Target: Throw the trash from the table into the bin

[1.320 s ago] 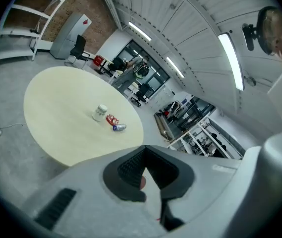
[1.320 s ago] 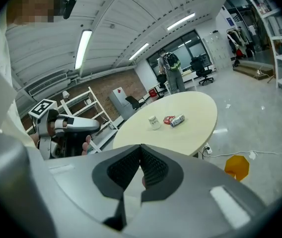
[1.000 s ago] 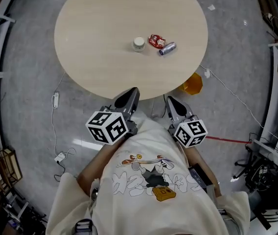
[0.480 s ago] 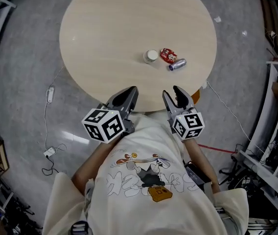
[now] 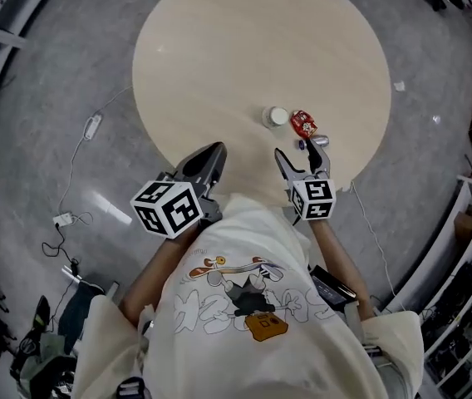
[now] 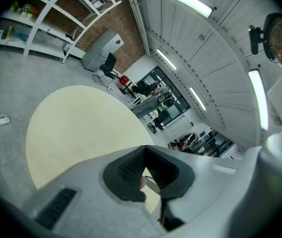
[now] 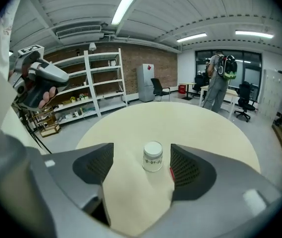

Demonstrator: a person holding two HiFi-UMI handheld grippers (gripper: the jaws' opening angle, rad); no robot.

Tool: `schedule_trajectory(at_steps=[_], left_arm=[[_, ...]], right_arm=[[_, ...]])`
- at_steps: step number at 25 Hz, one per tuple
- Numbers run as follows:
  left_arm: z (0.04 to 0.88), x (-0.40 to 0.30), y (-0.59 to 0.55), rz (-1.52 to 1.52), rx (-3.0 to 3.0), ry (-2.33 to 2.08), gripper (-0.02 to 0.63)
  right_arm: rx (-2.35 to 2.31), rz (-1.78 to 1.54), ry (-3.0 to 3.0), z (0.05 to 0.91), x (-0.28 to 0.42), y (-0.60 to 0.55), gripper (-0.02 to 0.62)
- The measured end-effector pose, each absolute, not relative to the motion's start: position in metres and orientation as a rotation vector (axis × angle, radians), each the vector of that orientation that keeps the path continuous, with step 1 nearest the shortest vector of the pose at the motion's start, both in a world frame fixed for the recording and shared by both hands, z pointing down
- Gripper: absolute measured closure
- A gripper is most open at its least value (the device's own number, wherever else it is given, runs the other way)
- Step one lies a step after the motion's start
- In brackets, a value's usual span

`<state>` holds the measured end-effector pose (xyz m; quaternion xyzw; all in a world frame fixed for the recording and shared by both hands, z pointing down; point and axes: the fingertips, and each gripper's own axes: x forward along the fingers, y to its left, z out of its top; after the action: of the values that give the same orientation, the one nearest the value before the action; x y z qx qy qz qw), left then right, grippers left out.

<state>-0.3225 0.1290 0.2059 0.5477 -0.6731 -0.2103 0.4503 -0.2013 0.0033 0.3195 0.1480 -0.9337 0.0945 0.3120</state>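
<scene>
My right gripper [image 5: 302, 158] is open; its jaws have just been opening, and nothing is pressed between them. In the right gripper view the pads stand well apart, and a small white cup [image 7: 152, 156] sits upside down on the table [image 7: 200, 125] in the gap ahead of them, untouched. A sliver of red wrapper [image 7: 171, 172] shows against the inner edge of the right-hand jaw.

From the head view, this gripper hangs over the near edge of the round, pale table [image 5: 219, 56]. The trash lies in a short row just beyond it: the cup [image 5: 278, 116], the wrapper [image 5: 304, 123] beside it, then a small can [image 5: 315, 142] on its side, close to the jaw tip.

My left gripper [image 5: 211, 150] is closed, tips meeting, holding nothing. It points at the table's near edge, well apart from the trash.
</scene>
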Motion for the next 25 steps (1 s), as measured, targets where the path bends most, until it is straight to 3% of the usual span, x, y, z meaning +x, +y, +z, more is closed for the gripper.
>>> schedule_trajectory(at_steps=[20,21,23,25], left_arm=[[0.240,-0.347,0.184,-0.517,0.980,-1.881,0.603],[0.240,-0.345,0.184,-0.509,0.998,-1.877,0.603],[0.238,-0.345,0.181,-0.502,1.042,-1.860,0.603],[0.236,-0.345,0.175,-0.496,1.091,-1.831,0.603]], right_arm=[[0.239,0.237,-2.345,0.442,-0.285,-0.041,0.224],[0.256,0.221,-2.328,0.445,-0.286,-0.041,0.229],[0.273,0.177,-2.316,0.442,-0.288,-0.039,0.319],[0.261,0.145,-2.330,0.431,-0.288,-0.033,0.319]])
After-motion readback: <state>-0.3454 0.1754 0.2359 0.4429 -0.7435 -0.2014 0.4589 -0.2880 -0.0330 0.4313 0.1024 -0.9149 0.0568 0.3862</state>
